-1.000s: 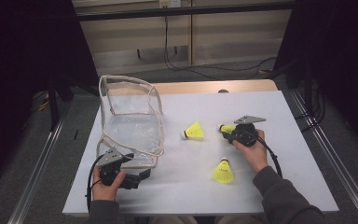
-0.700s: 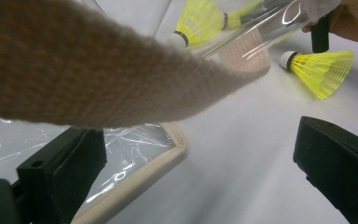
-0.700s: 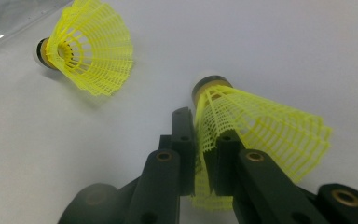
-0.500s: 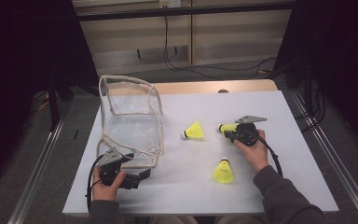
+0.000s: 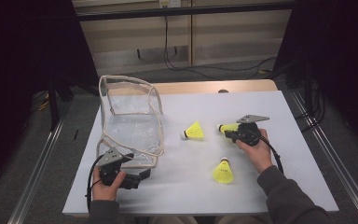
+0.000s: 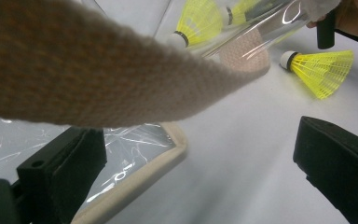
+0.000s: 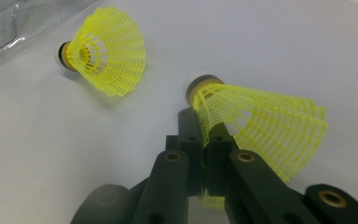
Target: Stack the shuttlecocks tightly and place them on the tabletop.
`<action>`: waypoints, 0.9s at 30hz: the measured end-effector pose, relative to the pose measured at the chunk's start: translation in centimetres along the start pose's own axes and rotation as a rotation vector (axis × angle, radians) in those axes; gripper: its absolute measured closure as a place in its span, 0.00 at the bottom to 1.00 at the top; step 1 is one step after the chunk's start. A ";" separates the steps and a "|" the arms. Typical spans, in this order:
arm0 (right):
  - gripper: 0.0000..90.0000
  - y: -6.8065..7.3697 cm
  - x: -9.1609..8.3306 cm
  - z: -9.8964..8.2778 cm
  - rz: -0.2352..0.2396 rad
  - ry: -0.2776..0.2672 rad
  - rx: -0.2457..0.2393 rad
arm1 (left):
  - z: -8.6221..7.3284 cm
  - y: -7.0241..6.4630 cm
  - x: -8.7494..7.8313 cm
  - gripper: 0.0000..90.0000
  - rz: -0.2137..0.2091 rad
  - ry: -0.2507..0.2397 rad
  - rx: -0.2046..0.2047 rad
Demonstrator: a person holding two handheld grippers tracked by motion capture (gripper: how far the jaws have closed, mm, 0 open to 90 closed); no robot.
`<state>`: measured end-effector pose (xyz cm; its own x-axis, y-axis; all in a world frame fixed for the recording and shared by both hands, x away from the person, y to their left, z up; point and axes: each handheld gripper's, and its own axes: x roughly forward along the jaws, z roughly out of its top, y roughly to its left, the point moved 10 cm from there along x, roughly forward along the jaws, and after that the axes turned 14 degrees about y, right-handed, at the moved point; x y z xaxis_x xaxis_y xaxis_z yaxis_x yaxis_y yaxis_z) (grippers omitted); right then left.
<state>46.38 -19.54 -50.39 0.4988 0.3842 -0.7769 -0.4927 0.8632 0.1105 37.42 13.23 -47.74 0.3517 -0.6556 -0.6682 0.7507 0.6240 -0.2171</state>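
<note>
Now, my right gripper (image 5: 227, 129) sits near the right edge of the tabletop (image 5: 279, 186), jaws clamped on a yellow shuttlecock (image 7: 256, 121). In the right gripper view the jaws pinch the mesh skirt just behind the cork, flattening it; the cork points away from me. Jaws have just been closing onto that skirt, with the skirt between them.

My left gripper (image 5: 142, 176) rests near the front left corner, jaws spread wide. In the left gripper view the left jaw lies against the bag's clear plastic beside its beige trim, the right jaw stands over bare tabletop; nothing is gripped. A woven strap (image 6: 98, 70) crosses close in front of the camera.

Container: a clear bag (image 5: 130, 121) with beige trim stands on the left half of the tabletop, mouth up, its front panel lying flat toward the front edge. I see nothing inside it.

Loose items: a second shuttlecock (image 5: 194, 131) lies mid-table, between the bag and my right gripper, apart from both. A third shuttlecock (image 5: 223, 171) lies nearer the front edge, just beside my right forearm.

Room: open tabletop along the far edge and at the right front corner; the middle strip between bag and second shuttlecock is narrow.
</note>
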 end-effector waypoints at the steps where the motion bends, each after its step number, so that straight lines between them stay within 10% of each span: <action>1: 0.98 0.0 -0.1 0.1 0.003 -0.006 0.001 | 0.0 0.0 0.0 0.03 0.001 0.000 0.000; 27: 0.98 0.7 -1.4 1.1 0.035 -0.035 -0.015 | 0.1 0.0 -0.2 0.03 0.002 -0.012 0.002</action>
<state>46.17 -19.06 -48.55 0.5053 0.4255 -0.7507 -0.5211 0.8439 0.1275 37.42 13.28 -47.52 0.3602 -0.6595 -0.6598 0.7511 0.6245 -0.2142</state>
